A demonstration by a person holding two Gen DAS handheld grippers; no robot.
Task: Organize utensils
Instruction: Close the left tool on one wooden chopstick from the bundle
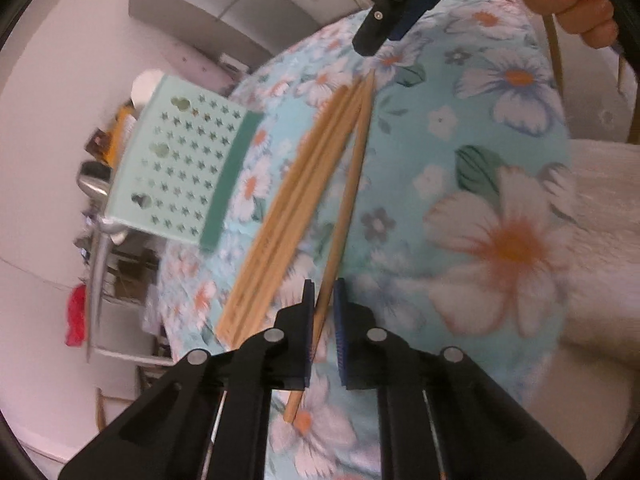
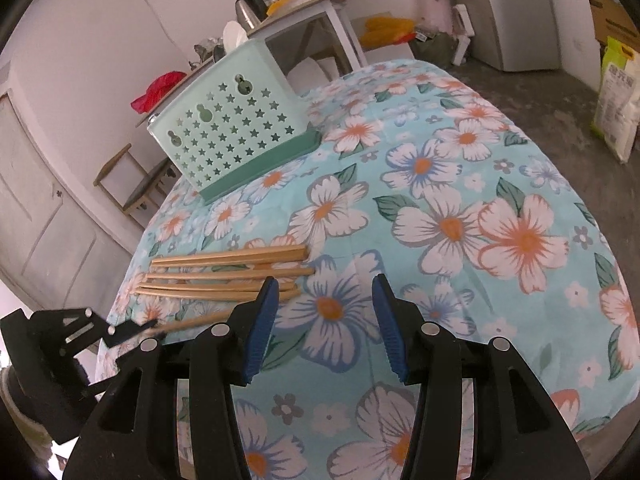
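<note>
Several wooden chopsticks (image 1: 288, 216) (image 2: 228, 276) lie side by side on the floral tablecloth (image 2: 480, 160). One chopstick (image 1: 348, 200) (image 2: 196, 322) angles away from that group and runs between the blue pads of my left gripper (image 1: 324, 320) (image 2: 136, 328), which is shut on its thick end. A mint-green utensil holder (image 1: 188, 168) (image 2: 236, 128) with star-shaped holes stands upright beyond the chopsticks. My right gripper (image 2: 324, 320) (image 1: 384, 34) hovers open just right of the chopsticks' ends, nothing between its pads.
The table's rounded edge falls away close behind the holder. Past it stand a wooden chair (image 2: 136, 188), a side table with a kettle (image 2: 250, 10), a grey fridge (image 2: 516, 12) and a sack (image 2: 616, 96) on the floor. A hand (image 1: 576, 4) grips the right tool.
</note>
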